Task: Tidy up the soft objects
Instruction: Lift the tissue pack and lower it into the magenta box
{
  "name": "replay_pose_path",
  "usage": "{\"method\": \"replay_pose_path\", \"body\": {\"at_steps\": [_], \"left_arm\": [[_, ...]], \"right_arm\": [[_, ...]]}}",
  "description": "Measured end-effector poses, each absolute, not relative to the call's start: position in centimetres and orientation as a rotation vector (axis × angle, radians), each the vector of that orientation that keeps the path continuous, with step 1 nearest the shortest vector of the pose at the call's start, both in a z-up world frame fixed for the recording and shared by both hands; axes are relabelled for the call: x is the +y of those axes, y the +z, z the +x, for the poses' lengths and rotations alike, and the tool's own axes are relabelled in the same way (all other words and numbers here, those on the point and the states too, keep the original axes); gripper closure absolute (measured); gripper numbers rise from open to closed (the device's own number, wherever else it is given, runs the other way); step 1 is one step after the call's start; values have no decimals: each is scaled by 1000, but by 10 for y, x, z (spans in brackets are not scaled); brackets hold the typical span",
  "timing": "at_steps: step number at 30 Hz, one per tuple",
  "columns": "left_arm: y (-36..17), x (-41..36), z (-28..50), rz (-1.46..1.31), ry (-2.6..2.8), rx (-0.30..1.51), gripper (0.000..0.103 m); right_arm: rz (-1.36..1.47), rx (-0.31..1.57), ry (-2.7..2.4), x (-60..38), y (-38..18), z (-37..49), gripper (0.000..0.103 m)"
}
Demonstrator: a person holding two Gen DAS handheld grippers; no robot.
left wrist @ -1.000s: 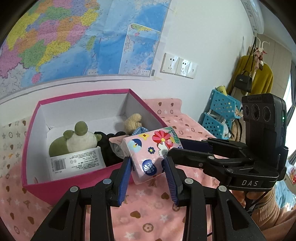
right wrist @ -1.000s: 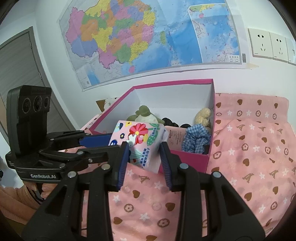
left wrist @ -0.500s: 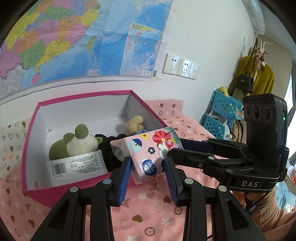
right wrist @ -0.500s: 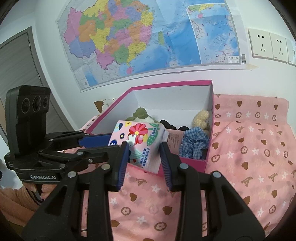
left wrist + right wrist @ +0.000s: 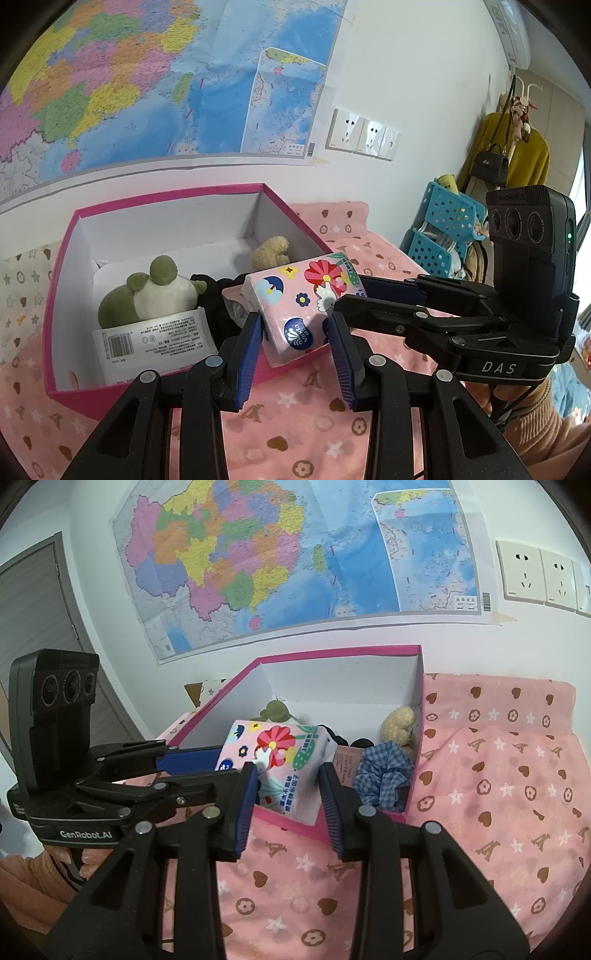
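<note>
We list one tissue pack [image 5: 306,302], pink with a floral print, held over the near wall of the pink box [image 5: 166,195]. Our left gripper [image 5: 293,334] clamps one end of it; our right gripper [image 5: 286,788] clamps the other, and both sets of blue pads press into the wrapper.

In the box we count:
- one green and white plush [image 5: 151,291], at the left side;
- one white tissue pack [image 5: 155,341] leaning in front of that plush;
- one black soft item [image 5: 212,291], its kind not clear to us;
- one tan plush [image 5: 399,723] in the far right corner;
- one blue checked scrunchie [image 5: 384,775] just before it.

The box stands on a pink patterned cloth [image 5: 498,794]. Behind it hangs a map [image 5: 295,554].
</note>
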State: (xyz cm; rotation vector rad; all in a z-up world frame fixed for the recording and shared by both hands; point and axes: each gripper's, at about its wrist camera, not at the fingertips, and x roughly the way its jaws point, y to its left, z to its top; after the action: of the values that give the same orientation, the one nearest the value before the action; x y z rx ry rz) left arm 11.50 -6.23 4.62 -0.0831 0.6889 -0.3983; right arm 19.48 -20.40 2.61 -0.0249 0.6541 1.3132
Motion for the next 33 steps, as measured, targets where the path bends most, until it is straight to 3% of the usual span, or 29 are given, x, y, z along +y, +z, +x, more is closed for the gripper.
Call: {"method": "replay_pose_path", "body": {"at_steps": [33], "left_arm": [[45, -63, 130, -82, -392, 693, 67]], "right_arm": [[-31, 651, 1298, -195, 26, 206, 65]]}}
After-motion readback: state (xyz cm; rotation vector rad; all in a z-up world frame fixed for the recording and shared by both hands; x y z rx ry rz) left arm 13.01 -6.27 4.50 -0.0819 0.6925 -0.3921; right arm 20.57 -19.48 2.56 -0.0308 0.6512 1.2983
